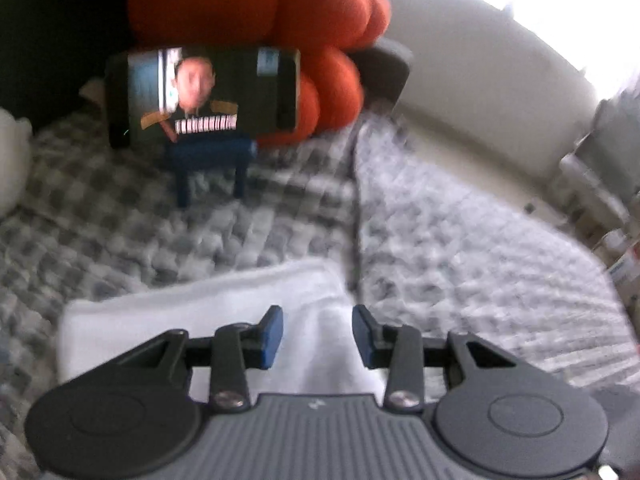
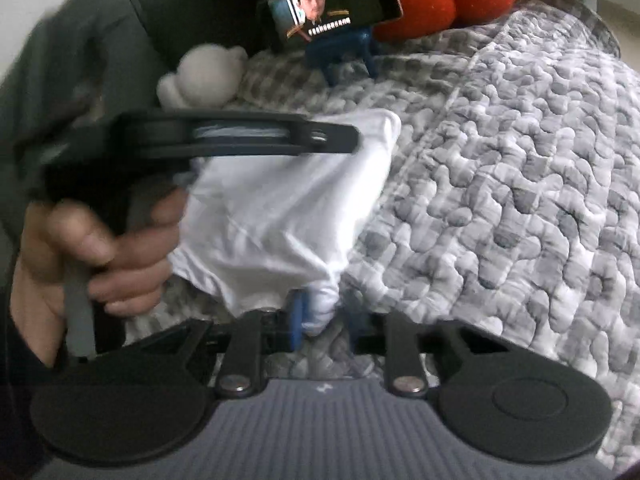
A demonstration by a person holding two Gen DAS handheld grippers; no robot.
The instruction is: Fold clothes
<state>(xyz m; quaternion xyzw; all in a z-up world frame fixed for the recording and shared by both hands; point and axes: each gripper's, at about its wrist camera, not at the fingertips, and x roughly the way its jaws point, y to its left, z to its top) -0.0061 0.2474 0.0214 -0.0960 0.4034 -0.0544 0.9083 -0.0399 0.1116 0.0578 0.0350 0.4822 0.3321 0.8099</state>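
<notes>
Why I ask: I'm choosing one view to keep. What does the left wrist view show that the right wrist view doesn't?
Only left wrist: the left gripper, jaws apart over the white garment.
Only right wrist: the right gripper pinching a garment corner, a hand, a pale plush toy.
Both: the phone on its blue stand, orange cushion, grey quilt.

We see the white garment [image 2: 280, 208] bunched and partly lifted, one corner pinched in our right gripper [image 2: 320, 316], the rest seemingly spread beneath our left gripper [image 1: 318, 336].
</notes>
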